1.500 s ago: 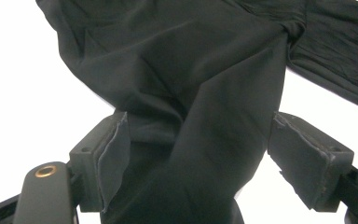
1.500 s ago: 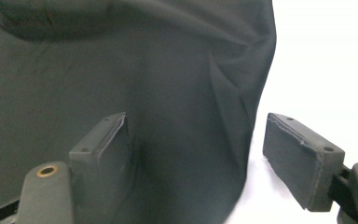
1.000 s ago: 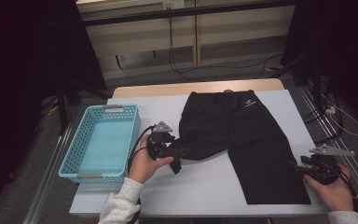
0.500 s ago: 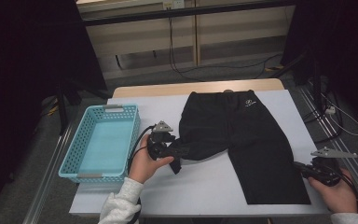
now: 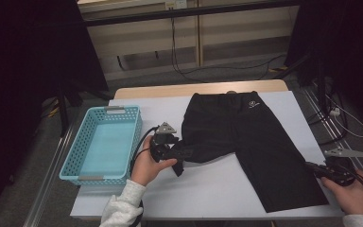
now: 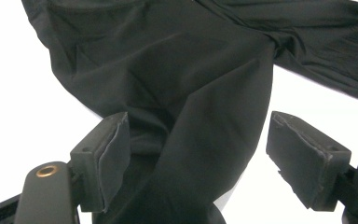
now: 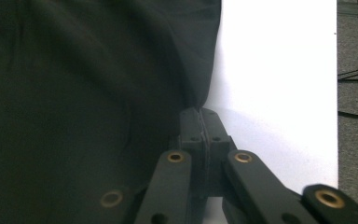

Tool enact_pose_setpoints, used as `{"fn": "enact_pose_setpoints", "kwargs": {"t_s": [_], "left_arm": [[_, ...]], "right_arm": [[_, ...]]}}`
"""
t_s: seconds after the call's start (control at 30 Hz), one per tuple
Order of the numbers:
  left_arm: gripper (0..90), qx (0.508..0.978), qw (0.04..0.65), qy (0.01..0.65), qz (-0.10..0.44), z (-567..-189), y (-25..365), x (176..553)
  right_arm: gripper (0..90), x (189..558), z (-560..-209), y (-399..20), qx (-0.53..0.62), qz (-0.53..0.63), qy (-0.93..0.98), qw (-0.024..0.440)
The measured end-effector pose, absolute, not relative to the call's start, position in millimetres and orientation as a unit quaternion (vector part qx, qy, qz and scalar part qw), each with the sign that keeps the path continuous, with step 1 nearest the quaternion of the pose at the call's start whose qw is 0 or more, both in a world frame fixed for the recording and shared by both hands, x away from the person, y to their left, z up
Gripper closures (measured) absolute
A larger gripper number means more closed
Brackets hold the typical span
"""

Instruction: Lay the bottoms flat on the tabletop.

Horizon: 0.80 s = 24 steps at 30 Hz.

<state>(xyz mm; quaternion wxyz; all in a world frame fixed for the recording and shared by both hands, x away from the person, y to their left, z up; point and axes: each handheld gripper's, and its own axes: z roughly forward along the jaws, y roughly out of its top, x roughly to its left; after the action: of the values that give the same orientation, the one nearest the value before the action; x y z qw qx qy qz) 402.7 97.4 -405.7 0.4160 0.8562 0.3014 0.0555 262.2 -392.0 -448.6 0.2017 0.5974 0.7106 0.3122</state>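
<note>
Black shorts [image 5: 246,127] lie flat on the white table [image 5: 217,189], waistband at the far side. Their left leg is pulled in and bunched. My left gripper [image 5: 182,160] sits at that bunched leg. In the left gripper view its jaws [image 6: 198,158] stand wide apart with a fold of the shorts [image 6: 191,70] lying between them; the right pad [image 6: 303,158] is clear of the cloth. My right gripper [image 5: 313,166] is at the outer edge of the right leg, near the hem. Its jaws [image 7: 200,116] are shut, pinching the edge of the shorts [image 7: 74,93].
A light blue plastic basket [image 5: 71,156] stands at the table's left side, close to my left hand. Bare white table shows in front of the shorts and at the right edge [image 7: 279,70]. Cables lie on the floor beyond.
The right gripper's jaws have closed on the edge of the shorts' right leg and the hand has shifted slightly toward me. The left gripper has stayed put.
</note>
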Motion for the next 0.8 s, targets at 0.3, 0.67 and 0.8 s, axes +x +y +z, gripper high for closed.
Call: {"fn": "enact_pose_setpoints", "kwargs": {"t_s": [0.3, 0.67, 0.8], "left_arm": [[21.9, 0.858, 0.412, 0.301, 0.058, -406, 98, 402], [22.0, 0.863, 0.406, 0.295, 0.056, -408, 93, 402], [22.1, 0.865, 0.404, 0.292, 0.056, -410, 89, 400]], "right_arm": [[90.0, 262, -448, -392, 0.59, 0.31, 0.718, 0.203], [55.6, 266, -435, -374, 0.576, 0.326, 0.716, 0.223], [43.4, 269, -430, -357, 0.56, 0.34, 0.721, 0.226]]}}
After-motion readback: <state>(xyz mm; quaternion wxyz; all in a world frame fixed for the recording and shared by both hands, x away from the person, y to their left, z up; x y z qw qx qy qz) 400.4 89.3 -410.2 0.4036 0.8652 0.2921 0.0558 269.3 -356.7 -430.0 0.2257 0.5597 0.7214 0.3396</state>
